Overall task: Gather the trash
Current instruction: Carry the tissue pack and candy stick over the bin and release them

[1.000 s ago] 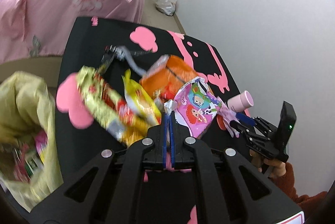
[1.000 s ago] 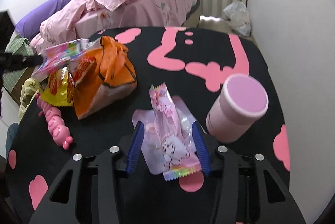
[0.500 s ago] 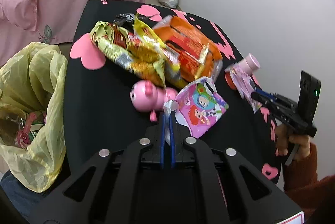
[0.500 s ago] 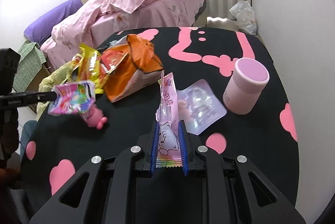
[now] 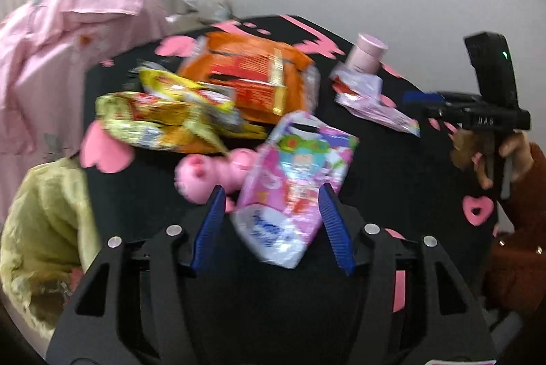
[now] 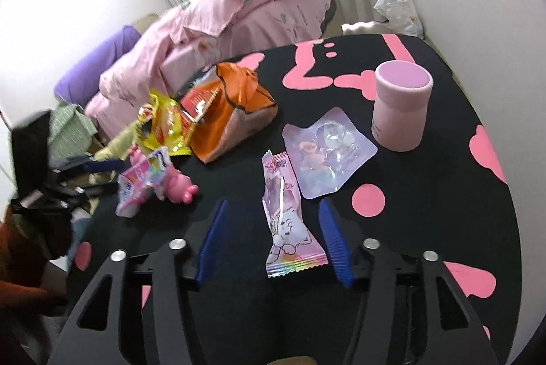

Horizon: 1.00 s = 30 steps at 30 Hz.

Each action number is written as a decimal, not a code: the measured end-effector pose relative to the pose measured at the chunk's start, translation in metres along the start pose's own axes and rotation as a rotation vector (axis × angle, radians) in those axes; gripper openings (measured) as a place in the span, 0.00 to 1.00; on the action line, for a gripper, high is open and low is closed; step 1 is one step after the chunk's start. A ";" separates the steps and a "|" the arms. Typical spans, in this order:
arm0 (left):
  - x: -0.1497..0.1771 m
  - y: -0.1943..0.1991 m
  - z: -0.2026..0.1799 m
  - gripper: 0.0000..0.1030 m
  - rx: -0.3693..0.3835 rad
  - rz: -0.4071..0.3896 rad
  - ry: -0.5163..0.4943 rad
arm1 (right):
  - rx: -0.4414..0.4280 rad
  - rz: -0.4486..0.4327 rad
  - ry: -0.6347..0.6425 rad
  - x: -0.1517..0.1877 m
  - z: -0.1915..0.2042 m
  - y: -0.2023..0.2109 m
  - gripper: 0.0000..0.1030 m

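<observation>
On my left gripper point(image 5: 271, 225) the jaws have just been opening; one cartoon packet point(image 5: 293, 191) lies loose between them. At ten o'clock sit two yellow wrappers point(image 5: 163, 115), one orange bag point(image 5: 252, 78) and one pink toy point(image 5: 211, 172). My right gripper point(image 6: 271, 237) has likewise just spread, one pink wrapper point(image 6: 285, 216) loose between its fingers. One cup point(image 6: 401, 105) stands at one o'clock.
</observation>
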State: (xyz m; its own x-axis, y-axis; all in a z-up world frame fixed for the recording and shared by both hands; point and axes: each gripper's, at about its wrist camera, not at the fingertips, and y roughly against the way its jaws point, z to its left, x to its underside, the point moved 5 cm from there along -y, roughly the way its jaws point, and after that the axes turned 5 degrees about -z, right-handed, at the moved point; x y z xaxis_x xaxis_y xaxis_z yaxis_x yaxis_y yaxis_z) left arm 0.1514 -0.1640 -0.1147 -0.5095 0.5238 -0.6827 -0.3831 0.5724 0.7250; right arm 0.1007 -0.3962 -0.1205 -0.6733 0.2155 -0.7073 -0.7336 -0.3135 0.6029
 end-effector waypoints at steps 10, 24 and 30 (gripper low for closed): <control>0.011 -0.018 -0.035 0.55 0.037 0.057 -0.075 | 0.172 0.083 0.132 0.012 0.003 -0.004 0.63; 0.020 -0.019 -0.049 0.55 -0.015 0.085 -0.168 | 0.139 0.071 0.105 0.016 0.005 -0.010 0.35; 0.015 -0.018 -0.041 0.22 -0.001 0.064 -0.083 | 0.143 0.061 0.135 0.013 0.013 -0.006 0.35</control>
State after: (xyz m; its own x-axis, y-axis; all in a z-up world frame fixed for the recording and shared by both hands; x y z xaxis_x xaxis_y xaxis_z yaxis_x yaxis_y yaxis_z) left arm 0.1189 -0.1925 -0.1345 -0.4673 0.6098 -0.6401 -0.3526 0.5354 0.7675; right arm 0.0946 -0.3796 -0.1287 -0.7053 0.0711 -0.7053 -0.7041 -0.1856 0.6854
